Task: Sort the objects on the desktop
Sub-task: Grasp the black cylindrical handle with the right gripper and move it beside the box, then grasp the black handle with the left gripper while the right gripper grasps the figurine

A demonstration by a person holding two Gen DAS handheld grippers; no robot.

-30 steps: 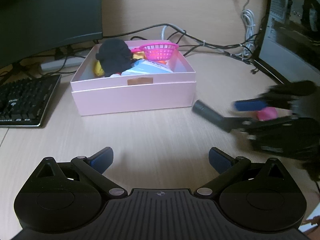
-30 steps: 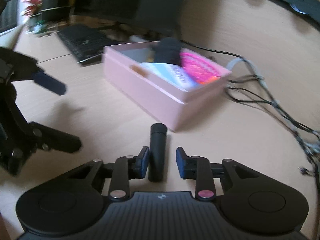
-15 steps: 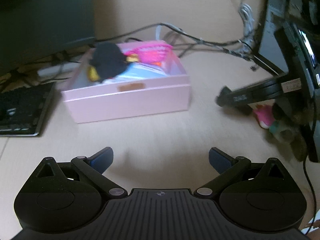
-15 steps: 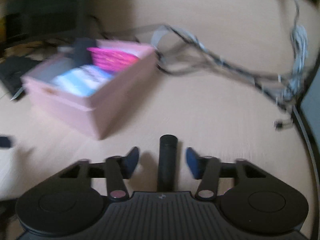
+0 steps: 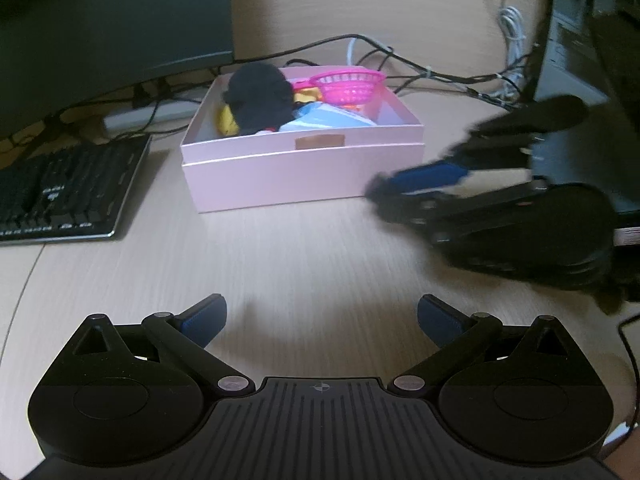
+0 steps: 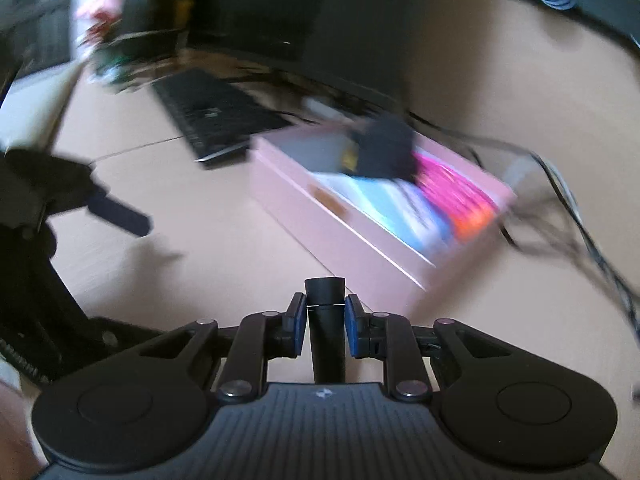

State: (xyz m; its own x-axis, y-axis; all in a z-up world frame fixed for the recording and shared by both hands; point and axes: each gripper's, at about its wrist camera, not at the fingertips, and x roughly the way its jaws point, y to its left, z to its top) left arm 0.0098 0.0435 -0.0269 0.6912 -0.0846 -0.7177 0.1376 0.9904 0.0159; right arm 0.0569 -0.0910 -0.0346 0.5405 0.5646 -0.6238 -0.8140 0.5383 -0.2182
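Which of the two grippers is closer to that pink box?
Right. The right gripper sits just beside the pink box's front corner; the left gripper hangs farther back over bare desk.

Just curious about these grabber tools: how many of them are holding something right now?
1. The right gripper is shut on a black tube near the pink box; the left gripper is open, empty.

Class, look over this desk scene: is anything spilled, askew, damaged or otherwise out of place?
Nothing looks spilled or broken. The pink box is heaped: a black soft item and a pink basket rise above its rim. Cables trail loose behind it. The right gripper is shut on a black cylinder.
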